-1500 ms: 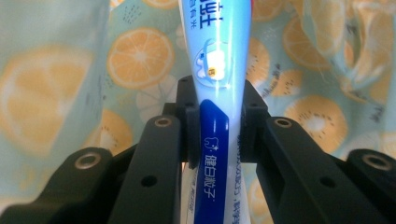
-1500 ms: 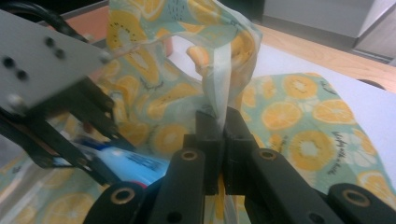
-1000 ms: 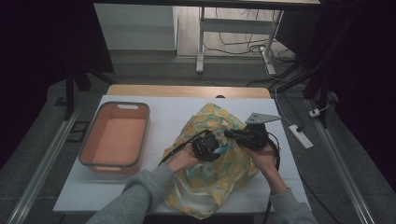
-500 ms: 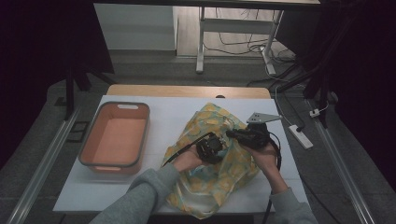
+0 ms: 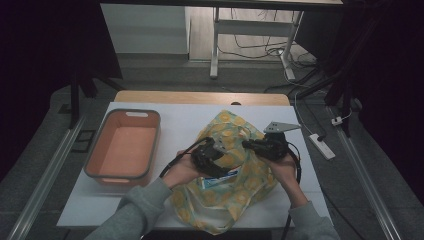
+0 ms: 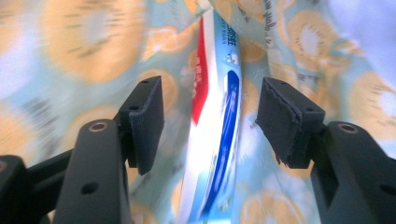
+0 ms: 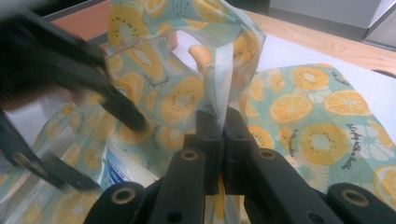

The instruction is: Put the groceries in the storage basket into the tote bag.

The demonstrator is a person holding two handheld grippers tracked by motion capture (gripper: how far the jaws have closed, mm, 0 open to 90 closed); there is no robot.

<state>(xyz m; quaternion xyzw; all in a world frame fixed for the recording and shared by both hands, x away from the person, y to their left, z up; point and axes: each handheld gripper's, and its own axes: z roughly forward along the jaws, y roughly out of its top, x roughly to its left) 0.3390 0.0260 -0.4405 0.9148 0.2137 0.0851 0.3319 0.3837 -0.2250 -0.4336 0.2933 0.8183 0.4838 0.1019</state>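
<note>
The right gripper (image 7: 218,140) is clamped hard on a strip of the thin plastic bag printed with orange and kiwi slices on pale blue-green (image 5: 235,175), pinching the film near its mouth and lifting it so the opening stands up like a tent; that looks like the whole point of the hold, keeping the bag gaping for the other hand. And the left gripper (image 6: 210,121) has just been opening its jaws, pads now standing clear on either side of a long white toothpaste tube with red and blue stripes (image 6: 217,116), which lies between them without either pad touching it. So the tube reads as released, lying inside the bag on the printed film; from the high view a sliver of it (image 5: 220,181) peeks out just below the left gripper (image 5: 209,156). My call: the drop is done and the left hand wants out. The way out looks tight, since bag film sits close around both jaws and the raised flap hangs just beside them, so backing straight along the tube seems the safest line. On the white tabletop (image 5: 180,120) there is free room left of the bag, up to the empty salmon-coloured plastic bin with a grey rim (image 5: 125,145), well apart; the bag's lower end lies near the table's near edge.
</note>
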